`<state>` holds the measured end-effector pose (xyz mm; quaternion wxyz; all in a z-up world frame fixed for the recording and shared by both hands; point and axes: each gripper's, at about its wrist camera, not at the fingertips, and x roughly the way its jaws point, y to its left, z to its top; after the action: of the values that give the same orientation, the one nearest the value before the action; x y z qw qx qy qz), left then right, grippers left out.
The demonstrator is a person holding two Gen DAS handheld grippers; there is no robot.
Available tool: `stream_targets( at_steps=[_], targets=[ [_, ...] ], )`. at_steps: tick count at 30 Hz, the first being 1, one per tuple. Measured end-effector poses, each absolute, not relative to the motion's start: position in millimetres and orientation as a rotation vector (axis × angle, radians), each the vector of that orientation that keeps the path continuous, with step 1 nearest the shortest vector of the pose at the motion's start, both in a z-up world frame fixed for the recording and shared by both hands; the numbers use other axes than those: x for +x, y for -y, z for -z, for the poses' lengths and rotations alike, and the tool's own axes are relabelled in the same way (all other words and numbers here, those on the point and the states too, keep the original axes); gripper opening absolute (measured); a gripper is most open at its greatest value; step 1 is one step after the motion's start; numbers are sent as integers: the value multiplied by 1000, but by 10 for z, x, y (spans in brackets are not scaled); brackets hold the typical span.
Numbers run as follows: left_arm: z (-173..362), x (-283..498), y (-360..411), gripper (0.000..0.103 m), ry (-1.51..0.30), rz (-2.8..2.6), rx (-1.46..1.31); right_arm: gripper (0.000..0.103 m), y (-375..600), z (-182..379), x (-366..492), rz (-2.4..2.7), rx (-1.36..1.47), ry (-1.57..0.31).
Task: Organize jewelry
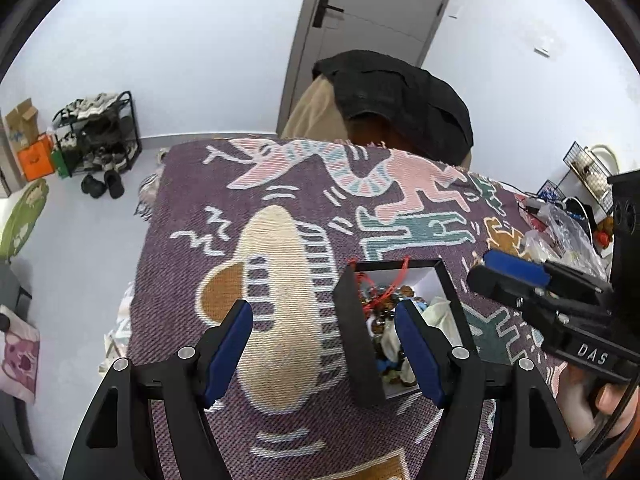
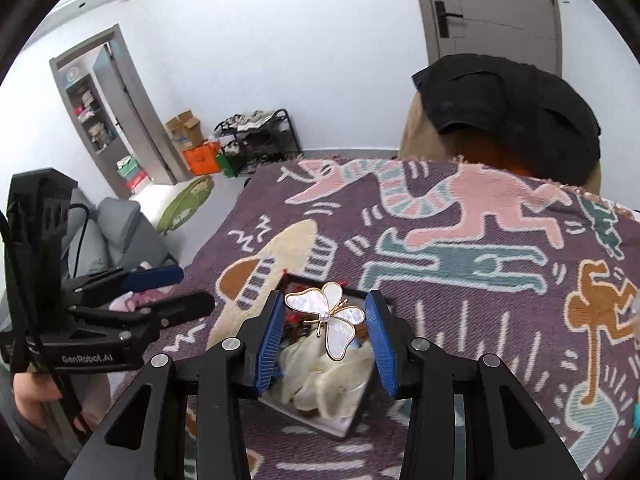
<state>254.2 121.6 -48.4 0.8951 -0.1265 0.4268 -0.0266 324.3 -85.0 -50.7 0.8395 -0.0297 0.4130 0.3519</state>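
The right gripper (image 2: pixel 326 330) pinches a butterfly brooch (image 2: pixel 327 318) above the open black box (image 2: pixel 318 420) of jewelry on the blanket-covered counter (image 2: pixel 460 280), the left gripper (image 1: pixel 324 350) spread empty astride the box's wall, placement seemingly next.

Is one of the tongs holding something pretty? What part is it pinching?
Yes. The right tongs hold a pearly butterfly brooch, pinched by its outer wing edges, above the black box. The left tongs hold nothing.
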Motion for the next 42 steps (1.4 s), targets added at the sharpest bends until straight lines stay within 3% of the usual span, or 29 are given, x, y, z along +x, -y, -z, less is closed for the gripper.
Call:
stream_targets(
  at_steps=[3,5,7,14,19,31,35,42],
  targets=[
    [506,2514,-1288,74,-887,46,-287,47,828,547,3232,-774,-48,-917],
    [533,2501,-1313,74,-891,48,-307,66,863,561,3234,-769,-31,-938],
    [570,2495,-1311,74,-894,52,-322,76,941,539,3209,-750,-9,-932],
    [598,2393,-1190,76,-899,77,-343,77,1319,426,3045,-692,53,-902],
    [458,2219,-1009,95,-835,115,-351,77,1655,331,2828,-658,82,-860],
    [36,1871,-470,101,-702,151,-267,77,2482,-36,2387,-549,157,-725],
    [-42,1743,-387,103,-672,164,-278,88,2701,-92,2272,-524,180,-700],
    [-186,1542,-253,103,-623,158,-250,97,2929,-117,2130,-480,193,-687]
  ],
)
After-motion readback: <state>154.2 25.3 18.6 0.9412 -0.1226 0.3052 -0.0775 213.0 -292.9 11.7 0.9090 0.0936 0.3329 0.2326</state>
